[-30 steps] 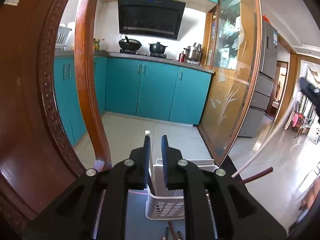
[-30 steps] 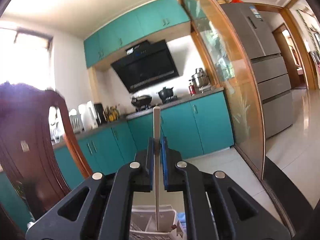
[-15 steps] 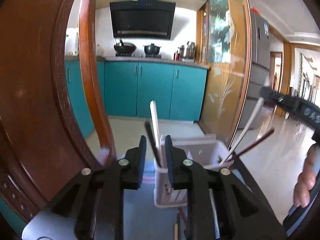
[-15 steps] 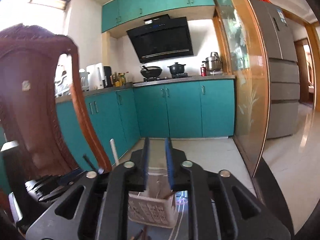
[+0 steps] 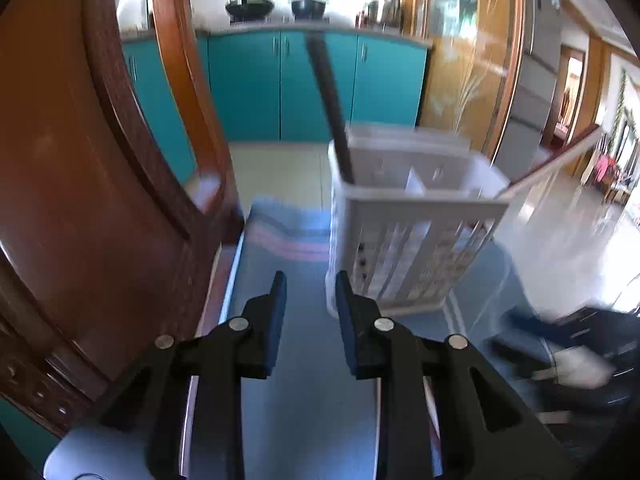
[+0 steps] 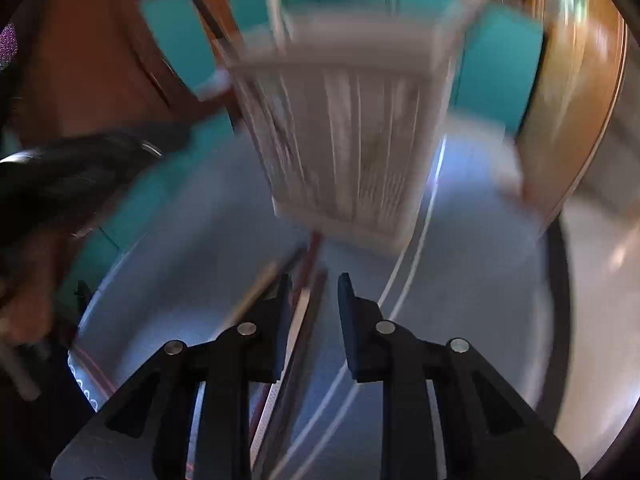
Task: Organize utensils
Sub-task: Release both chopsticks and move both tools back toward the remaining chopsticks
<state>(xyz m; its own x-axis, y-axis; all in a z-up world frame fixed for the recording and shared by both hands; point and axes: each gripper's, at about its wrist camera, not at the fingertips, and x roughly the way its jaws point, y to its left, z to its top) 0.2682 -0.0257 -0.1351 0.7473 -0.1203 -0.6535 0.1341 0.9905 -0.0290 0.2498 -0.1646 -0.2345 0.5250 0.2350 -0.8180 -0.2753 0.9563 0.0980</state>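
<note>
Just ahead of the left black two-finger gripper (image 5: 308, 292), whose blue-padded jaws stand apart with nothing between them, rises the white slotted plastic utensil basket (image 5: 412, 236) on the blue-grey tablecloth (image 5: 292, 360); the right finger's tip sits close to the basket's near left corner. A dark chopstick (image 5: 330, 104) leans out of the basket's left compartment, and a pale chopstick (image 5: 556, 164) slants out over its right rim. Left of the basket curves a brown wooden chair back (image 5: 100, 160).

Likewise parted and empty, the right black two-finger gripper (image 6: 310, 292) points at the same basket (image 6: 344, 140), heavily blurred. Several loose chopsticks (image 6: 304, 292), dark and pale, lie on the cloth between this gripper and the basket, running under its left finger.
</note>
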